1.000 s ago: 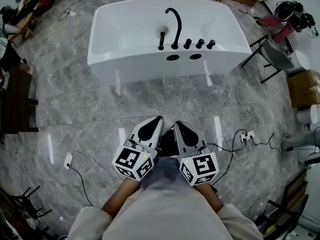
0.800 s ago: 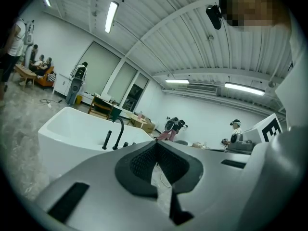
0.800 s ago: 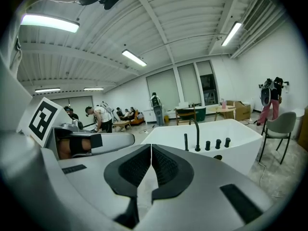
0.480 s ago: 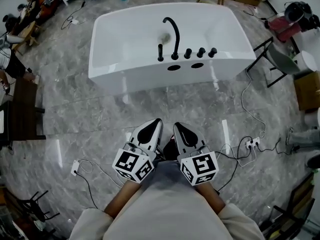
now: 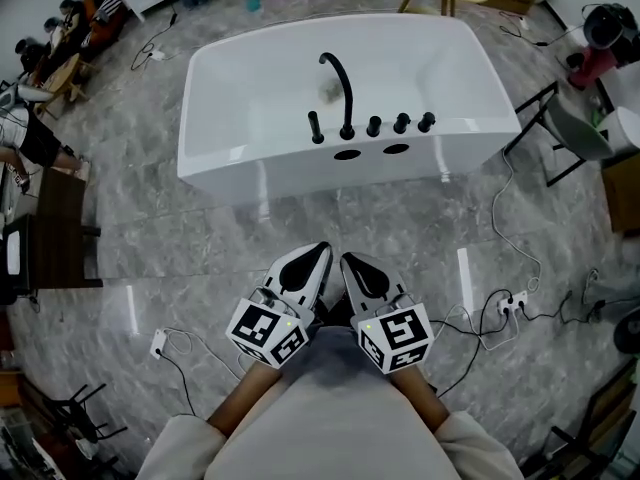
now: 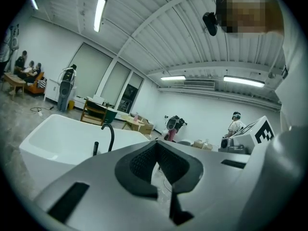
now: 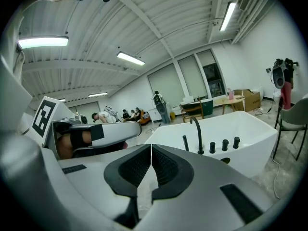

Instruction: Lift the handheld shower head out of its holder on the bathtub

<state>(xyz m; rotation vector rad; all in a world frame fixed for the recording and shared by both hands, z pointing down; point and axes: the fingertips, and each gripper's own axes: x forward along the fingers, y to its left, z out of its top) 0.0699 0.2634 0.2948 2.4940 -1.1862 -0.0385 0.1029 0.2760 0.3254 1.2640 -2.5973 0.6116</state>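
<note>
Both claws were shut and empty. The left gripper (image 5: 322, 251) and the right gripper (image 5: 347, 260) rode side by side in front of the person's body, each with its jaws pressed together and nothing between them, as the left gripper view (image 6: 157, 146) and the right gripper view (image 7: 151, 147) both showed. They pointed toward the white bathtub (image 5: 300, 173) and were well short of its near wall, with bare marble floor between.

The shower head (image 5: 316, 126) stood upright on the tub's near rim as a slim black stick. It was just left of the arched black spout (image 5: 340, 88), with three black knobs (image 5: 401, 122) in a row on the spout's other side. Its holder could not be made out at this range.

By its look the shower head was a stiff, narrow wand, probably light in itself but dragged on by a hose hidden under the rim. The smooth dark finish could slip between the pads. The safest hold seemed to be across the shaft, about halfway up and clear of the spout, followed by a straight pull upward — not a tilt, which might bind it in its seat.

Compared with a second earlier, the tub sat lower and nearer in the head view. The person had walked toward the tub, with both grippers carried along — still closed and still paired.
</note>
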